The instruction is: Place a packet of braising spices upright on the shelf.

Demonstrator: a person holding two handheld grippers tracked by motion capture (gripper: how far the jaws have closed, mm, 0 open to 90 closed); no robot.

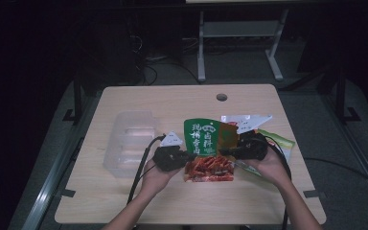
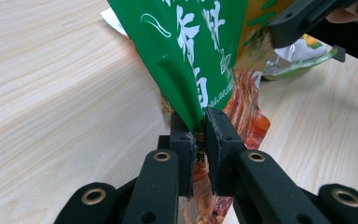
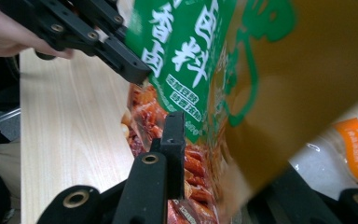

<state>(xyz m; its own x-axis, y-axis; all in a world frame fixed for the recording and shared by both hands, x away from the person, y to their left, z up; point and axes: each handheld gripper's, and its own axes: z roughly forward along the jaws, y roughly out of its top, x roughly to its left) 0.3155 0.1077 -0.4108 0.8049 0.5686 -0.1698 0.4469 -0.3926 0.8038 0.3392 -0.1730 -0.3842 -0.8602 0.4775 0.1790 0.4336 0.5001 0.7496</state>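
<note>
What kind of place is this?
Likely a lab or recording workspace: a bare wooden table with a cable hole, cables on the floor, and metal table frames in a dark room.

I'm seeing light falling from above onto the desk (image 1: 124, 191), while the room beyond the desk is sinking into near black. In the left gripper view, the green packet (image 2: 186, 51) is catching soft glare. In the right gripper view, the packet's yellow side is smearing out of focus, close to the lens.
</note>
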